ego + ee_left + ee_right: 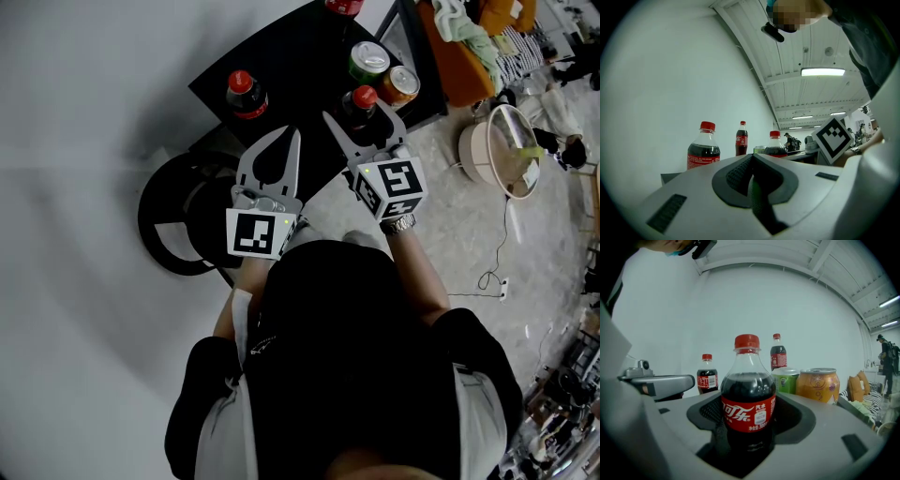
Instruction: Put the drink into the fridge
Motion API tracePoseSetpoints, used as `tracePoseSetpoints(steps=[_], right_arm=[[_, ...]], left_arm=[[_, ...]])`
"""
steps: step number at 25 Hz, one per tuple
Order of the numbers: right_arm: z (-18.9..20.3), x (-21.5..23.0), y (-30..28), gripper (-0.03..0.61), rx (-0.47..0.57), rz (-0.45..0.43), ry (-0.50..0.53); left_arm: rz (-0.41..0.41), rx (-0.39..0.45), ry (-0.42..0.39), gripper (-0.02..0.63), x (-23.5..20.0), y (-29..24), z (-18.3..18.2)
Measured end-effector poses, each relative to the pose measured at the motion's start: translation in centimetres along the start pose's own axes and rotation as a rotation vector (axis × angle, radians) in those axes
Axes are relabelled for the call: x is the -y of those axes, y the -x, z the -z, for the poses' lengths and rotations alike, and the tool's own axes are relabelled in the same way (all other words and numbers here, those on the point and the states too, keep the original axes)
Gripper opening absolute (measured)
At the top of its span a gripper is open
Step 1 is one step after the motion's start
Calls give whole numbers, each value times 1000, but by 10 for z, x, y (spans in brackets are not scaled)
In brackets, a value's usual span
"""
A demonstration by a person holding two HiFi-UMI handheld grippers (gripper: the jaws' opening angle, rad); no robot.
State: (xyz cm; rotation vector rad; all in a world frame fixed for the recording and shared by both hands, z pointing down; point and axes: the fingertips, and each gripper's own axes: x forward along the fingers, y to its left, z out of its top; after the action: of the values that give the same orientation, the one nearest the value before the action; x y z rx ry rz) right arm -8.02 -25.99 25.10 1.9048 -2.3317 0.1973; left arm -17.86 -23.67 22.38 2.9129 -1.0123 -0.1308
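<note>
Smooth grey right gripper [355, 110] spreads wide around a round, red-capped cola bottle [748, 394]; left gripper [296, 133] pinched together.

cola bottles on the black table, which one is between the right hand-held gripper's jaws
The red-capped plastic cola bottle nearest the green can and orange can; the left bottle and far bottle stand outside the jaws.

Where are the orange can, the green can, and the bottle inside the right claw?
orange can [818, 386]: right gripper view, side wall.
green can [790, 383]: right gripper view, side wall.
bottle [747, 414]: right gripper view, red label.
</note>
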Motion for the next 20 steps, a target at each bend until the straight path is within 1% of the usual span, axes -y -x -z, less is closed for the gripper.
tracePoseSetpoints(steps=[5,9,15,20], right_arm=[[1,0,0,301,-4,-3,17],[1,-6,4,304,0,-32,37],[-3,-9,22,304,24,-61,38],[-5,2,43,304,43,-57,28]], left_arm=[[-1,-3,-1,9,5,1,2],[-7,-10,-2,9,11,4,2],[-15,-11,-19,9,24,5,1],[-14,-14,-30,9,45,8,1]])
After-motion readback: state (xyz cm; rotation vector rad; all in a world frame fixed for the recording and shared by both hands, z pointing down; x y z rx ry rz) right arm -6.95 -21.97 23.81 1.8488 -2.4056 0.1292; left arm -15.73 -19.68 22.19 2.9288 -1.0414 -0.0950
